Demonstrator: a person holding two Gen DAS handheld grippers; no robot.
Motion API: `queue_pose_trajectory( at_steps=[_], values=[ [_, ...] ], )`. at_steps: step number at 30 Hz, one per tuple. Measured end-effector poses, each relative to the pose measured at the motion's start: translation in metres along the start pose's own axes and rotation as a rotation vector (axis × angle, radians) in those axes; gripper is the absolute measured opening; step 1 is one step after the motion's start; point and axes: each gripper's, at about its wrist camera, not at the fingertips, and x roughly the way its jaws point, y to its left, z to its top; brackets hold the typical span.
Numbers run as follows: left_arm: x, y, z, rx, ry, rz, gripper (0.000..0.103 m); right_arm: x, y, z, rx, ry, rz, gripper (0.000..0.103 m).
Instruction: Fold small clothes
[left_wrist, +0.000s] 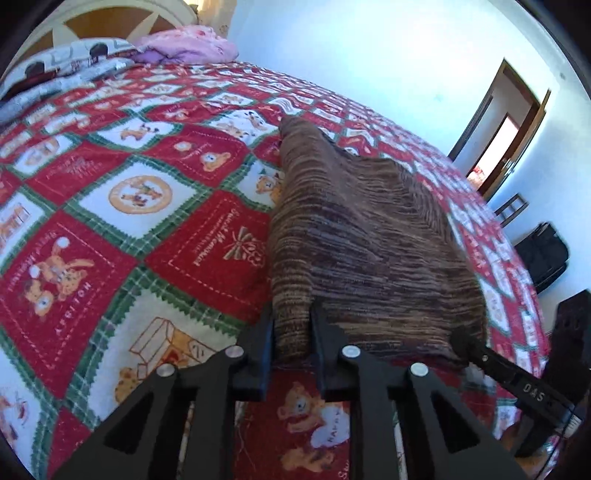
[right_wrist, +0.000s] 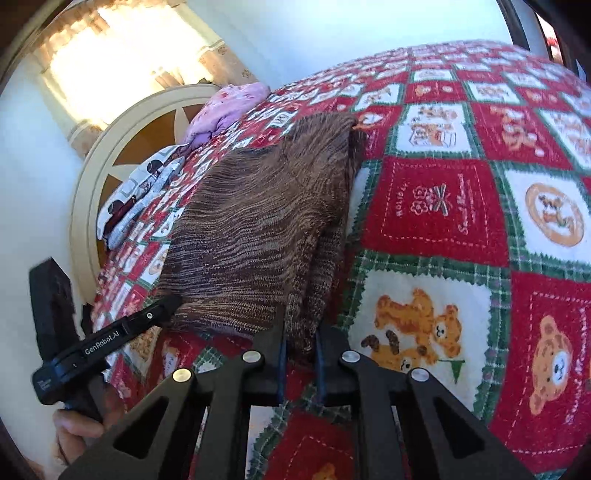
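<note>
Hard parts first: both fisheye views bend everything at the edges, so the far end of the brown knit garment (left_wrist: 369, 229) is tough to read, and I can't tell if it's a sweater, a skirt or something else. In the left wrist view its far tip narrows to a point and the right side drops out of sight behind its own bulk. The near hem is hidden behind the gripper fingers in both views. The person's hand (right_wrist: 79, 432) only shows as a few fingers at the bottom left of the right wrist view, cut off by the frame.

The garment itself is a streaky brown and tan knit, sitting on a red, white and green teddy bear quilt (left_wrist: 122, 229) that covers the bed. It looks doubled over, with a layered edge along its right side in the right wrist view, and the near end is raised off the quilt.

The left gripper (left_wrist: 291, 332) is pinched narrow on the near left corner of the knit, fabric bunched between its fingers. The right gripper (right_wrist: 301, 341) is clamped the same way on the near right corner. Each one pokes into the other's view, low and close over the near edge of the bed.
</note>
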Motion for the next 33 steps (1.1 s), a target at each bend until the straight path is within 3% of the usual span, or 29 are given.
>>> queue_pose_trajectory(
  at_steps=[4,8,10,12,13,17,19,27,33],
  values=[
    [-0.009,-0.008,-0.002,0.042,-0.001,0.076,0.026,-0.010,0.009,-0.003,-0.031,-0.011,-0.048,0.017],
    [-0.018,-0.018,-0.014,0.122,-0.022,0.179,0.035,-0.031,0.015,-0.011,-0.039,-0.060,-0.110,0.028],
    [-0.024,-0.023,-0.020,0.159,-0.034,0.209,0.047,-0.044,0.021,-0.014,-0.058,-0.098,-0.162,0.059],
    [-0.031,-0.026,-0.024,0.174,-0.055,0.224,0.061,-0.059,0.030,-0.016,-0.085,-0.164,-0.198,0.066],
    [-0.037,-0.028,-0.027,0.180,-0.070,0.228,0.069,-0.066,0.035,-0.017,-0.105,-0.194,-0.215,0.066],
    [-0.058,-0.039,-0.032,0.219,-0.116,0.261,0.088,-0.088,0.057,-0.020,-0.164,-0.271,-0.285,0.069],
    [-0.067,-0.045,-0.034,0.232,-0.138,0.284,0.089,-0.097,0.066,-0.023,-0.173,-0.311,-0.302,0.076],
    [-0.104,-0.057,-0.046,0.235,-0.212,0.274,0.103,-0.127,0.080,-0.038,-0.153,-0.349,-0.309,0.076],
    [-0.129,-0.065,-0.055,0.239,-0.275,0.311,0.103,-0.151,0.093,-0.048,-0.157,-0.401,-0.301,0.076]
  ],
)
